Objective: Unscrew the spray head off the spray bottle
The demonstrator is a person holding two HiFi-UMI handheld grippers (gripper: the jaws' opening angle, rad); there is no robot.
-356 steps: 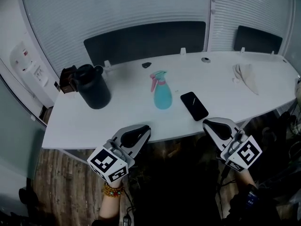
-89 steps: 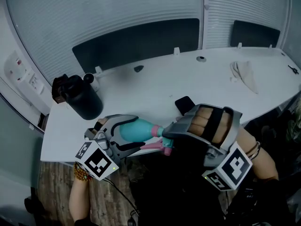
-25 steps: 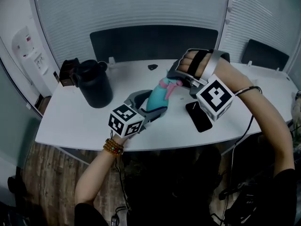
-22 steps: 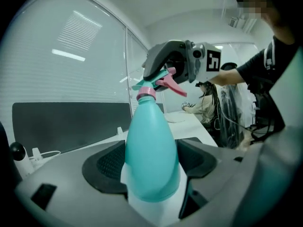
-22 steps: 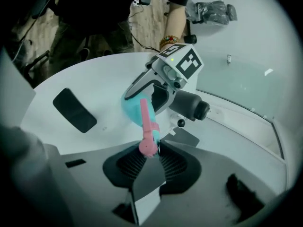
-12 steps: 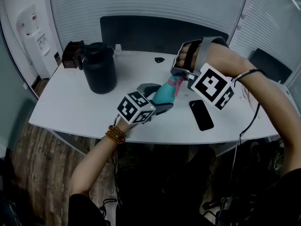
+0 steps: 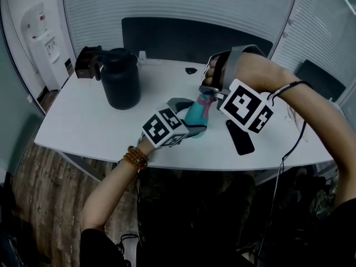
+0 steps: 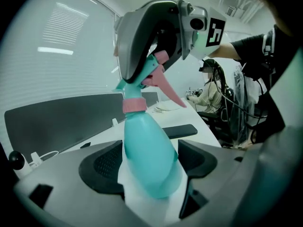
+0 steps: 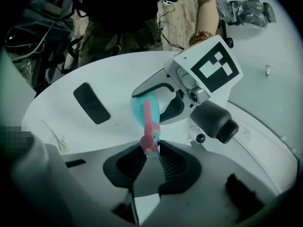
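Observation:
The teal spray bottle [image 7: 194, 115] leans a little over the white table [image 7: 83, 127]. My left gripper [image 7: 188, 122] is shut on its body [image 8: 149, 155], with one dark pad [image 8: 102, 167] on each side. The pink collar [image 8: 132, 105] and the pink spray head [image 8: 163, 79] rise above it. My right gripper [image 7: 209, 92] comes down from above and is shut on the spray head [image 9: 150, 143], which sits pinched between its ribbed pads [image 9: 173, 162]. Below that head the teal bottle [image 9: 141, 109] runs down into the left gripper [image 9: 163, 105]. Whether the bottle's base touches the table I cannot tell.
A black jug [image 7: 122, 79] and a dark box [image 7: 86, 62] stand at the table's back left. A black phone [image 7: 240, 137] lies right of the bottle. A white cloth [image 9: 52, 131] lies further along. A seated person [image 8: 208, 91] is at the table's far end.
Both grippers have kept their hold. The bottle has come a little more upright, and the hands have shifted slightly in the head view as the camera moved.

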